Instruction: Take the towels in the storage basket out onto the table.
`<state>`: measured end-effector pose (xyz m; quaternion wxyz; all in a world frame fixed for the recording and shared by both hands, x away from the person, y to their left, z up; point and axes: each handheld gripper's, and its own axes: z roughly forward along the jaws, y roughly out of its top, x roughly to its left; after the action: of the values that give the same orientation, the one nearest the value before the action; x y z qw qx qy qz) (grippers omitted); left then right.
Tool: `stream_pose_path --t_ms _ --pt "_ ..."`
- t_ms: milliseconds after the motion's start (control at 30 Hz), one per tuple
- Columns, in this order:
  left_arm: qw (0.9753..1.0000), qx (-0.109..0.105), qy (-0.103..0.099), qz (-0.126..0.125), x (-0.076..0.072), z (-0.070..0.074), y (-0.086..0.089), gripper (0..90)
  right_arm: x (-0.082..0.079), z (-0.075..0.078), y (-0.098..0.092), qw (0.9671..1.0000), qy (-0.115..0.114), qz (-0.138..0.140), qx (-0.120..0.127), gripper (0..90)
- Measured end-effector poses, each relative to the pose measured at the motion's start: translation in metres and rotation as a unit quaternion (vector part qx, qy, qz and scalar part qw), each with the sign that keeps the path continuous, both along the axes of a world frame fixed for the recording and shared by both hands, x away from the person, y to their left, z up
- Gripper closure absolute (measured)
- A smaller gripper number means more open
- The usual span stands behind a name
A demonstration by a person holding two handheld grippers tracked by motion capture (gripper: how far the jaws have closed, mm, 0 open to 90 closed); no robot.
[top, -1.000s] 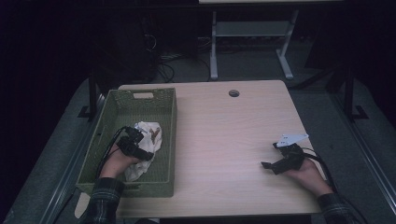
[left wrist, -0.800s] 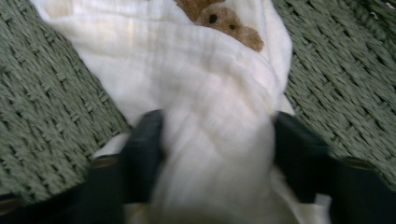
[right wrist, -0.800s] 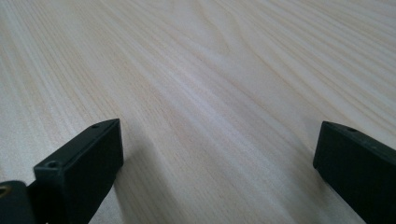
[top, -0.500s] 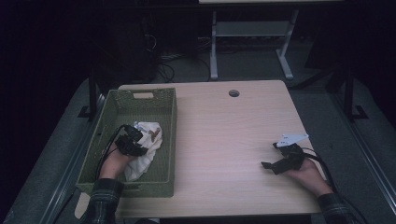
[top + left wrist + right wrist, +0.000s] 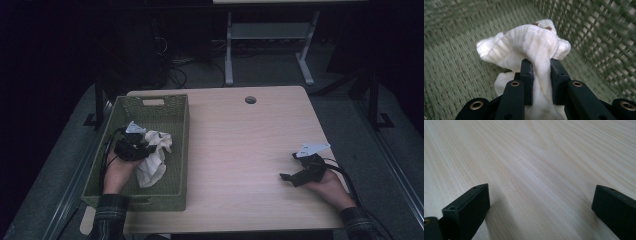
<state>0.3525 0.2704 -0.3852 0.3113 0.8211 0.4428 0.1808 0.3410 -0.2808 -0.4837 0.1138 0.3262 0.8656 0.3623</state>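
One white cloth (image 5: 534, 47) lies inside the green woven basket (image 5: 177, 125) at the left of the surface (image 5: 240, 150). Left claw (image 5: 541, 72) is clamped on a fold of this cloth. Right claw (image 5: 539, 202) rests low over bare wood, jaws wide apart, holding nothing.

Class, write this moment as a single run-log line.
left gripper: shut on crumpled white cloth | cloth: inside green woven basket | right gripper: open, over light wooden table
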Motion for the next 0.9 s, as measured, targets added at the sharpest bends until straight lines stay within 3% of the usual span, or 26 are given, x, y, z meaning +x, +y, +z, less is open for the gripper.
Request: stream_pose_path --t_ms 167,333,433,533,600,900 --pt "0.9984 -0.052 -0.022 0.002 -0.005 0.011 0.004 75.1 0.0 0.0 0.0 1.0 0.0 0.0 0.0 1.3" --pt "0.9948 -0.095 -0.033 -0.013 -0.007 0.021 0.004 75.2 0.0 0.0 0.0 1.0 0.0 0.0 0.0 1.3" --pt "0.9916 -0.123 -0.035 -0.019 -0.008 0.028 0.003 75.2 0.0 0.0 0.0 1.0 0.0 0.0 0.0 1.3" --pt "0.9892 -0.138 -0.043 -0.028 -0.009 0.036 0.002 75.2 0.0 0.0 0.0 1.0 -0.001 0.0 0.0 1.3" --pt "0.9856 -0.157 -0.051 -0.035 -0.01 0.044 0.001 75.2 0.0 0.0 0.0 1.0 -0.001 0.0 0.0 1.3" --pt "0.9806 -0.176 -0.073 -0.047 -0.014 0.068 -0.007 75.3 0.0 0.0 0.0 1.0 0.0 0.0 0.0 1.3"
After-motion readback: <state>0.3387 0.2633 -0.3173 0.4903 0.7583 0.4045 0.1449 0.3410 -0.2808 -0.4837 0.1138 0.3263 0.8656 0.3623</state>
